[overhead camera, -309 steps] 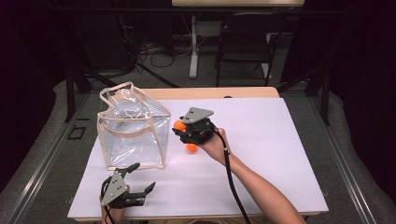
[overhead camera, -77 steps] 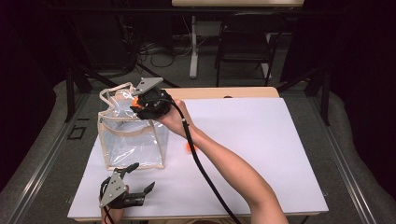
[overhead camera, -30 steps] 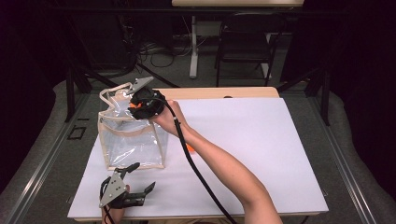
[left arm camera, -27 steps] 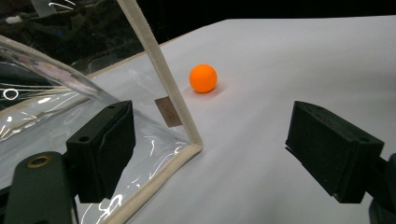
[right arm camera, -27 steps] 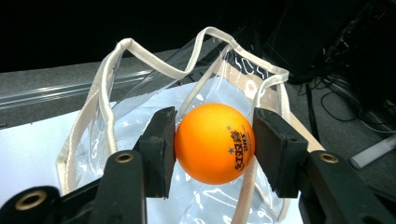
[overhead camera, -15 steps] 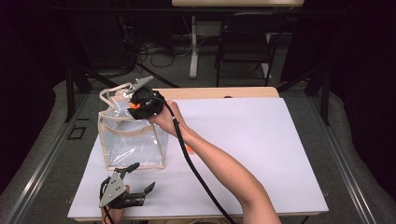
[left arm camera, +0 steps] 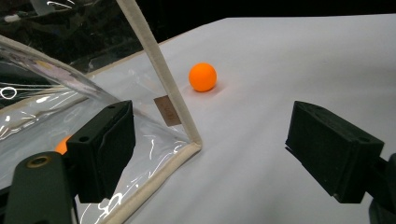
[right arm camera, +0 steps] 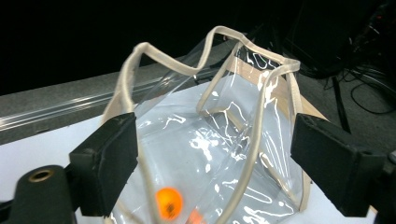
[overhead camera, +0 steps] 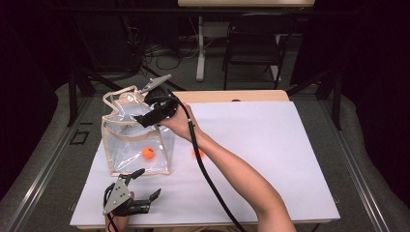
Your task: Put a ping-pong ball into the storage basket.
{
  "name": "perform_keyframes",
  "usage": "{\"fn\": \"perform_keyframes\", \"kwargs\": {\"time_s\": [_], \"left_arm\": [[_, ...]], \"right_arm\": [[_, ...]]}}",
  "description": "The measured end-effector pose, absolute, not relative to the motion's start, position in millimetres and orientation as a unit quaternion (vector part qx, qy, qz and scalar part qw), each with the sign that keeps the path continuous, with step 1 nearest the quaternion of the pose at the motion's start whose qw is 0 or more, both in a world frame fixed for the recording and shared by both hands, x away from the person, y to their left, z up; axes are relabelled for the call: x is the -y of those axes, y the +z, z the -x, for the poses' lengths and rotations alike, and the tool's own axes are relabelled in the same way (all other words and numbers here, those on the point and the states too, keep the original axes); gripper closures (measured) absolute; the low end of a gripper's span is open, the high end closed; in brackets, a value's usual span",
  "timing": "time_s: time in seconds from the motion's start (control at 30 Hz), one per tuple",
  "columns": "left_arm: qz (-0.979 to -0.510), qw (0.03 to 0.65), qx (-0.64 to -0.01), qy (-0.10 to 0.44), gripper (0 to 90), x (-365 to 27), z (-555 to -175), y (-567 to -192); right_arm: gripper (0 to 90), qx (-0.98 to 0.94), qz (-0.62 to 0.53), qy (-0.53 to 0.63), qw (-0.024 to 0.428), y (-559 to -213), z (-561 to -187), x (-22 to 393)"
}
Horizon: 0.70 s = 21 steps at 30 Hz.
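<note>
A clear plastic bag (overhead camera: 126, 137) with beige trim stands open at the left of the white table (overhead camera: 270, 154). One orange ball (overhead camera: 148, 153) lies on the bag's floor; a second orange ball (overhead camera: 198, 153) rests on the table just right of the bag, partly behind the forearm. My right gripper (overhead camera: 147, 117) hovers over the bag's mouth, open and empty. Its own view looks down into the bag (right arm camera: 243, 140) at the ball (right arm camera: 168, 202). My left gripper (overhead camera: 147, 182) lies open near the front edge, facing the bag's corner (left arm camera: 189, 140) and the outside ball (left arm camera: 202, 77).
The right gripper's black cable (overhead camera: 208, 179) trails along the forearm toward the front edge. A wide bare stretch of white tabletop (overhead camera: 290, 159) lies to the right. A dark chair (overhead camera: 251, 48) and a table leg stand beyond the far edge.
The right gripper held an orange ball over the bag's mouth; its jaws have opened and the ball now lies inside the bag. The left gripper has stayed put.
</note>
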<state>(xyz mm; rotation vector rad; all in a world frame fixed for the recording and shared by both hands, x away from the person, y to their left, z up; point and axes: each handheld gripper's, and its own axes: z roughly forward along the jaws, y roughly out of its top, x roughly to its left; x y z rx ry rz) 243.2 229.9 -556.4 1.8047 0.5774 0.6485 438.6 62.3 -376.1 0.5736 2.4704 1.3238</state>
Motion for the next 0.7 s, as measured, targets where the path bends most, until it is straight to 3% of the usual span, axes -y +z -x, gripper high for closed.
{"fn": "perform_keyframes", "kwargs": {"time_s": [0.23, 0.7], "left_arm": [[-0.759, 0.539, -0.242, 0.273, 15.7, -230, -244, -556], [-0.759, 0.539, -0.244, 0.273, 15.7, -230, -243, -557]], "right_arm": [[9.1, -0.857, -0.182, 0.465, 0.13, -369, -429, -50], [7.3, -0.853, -0.182, 0.473, 0.124, -366, -424, -23]]}}
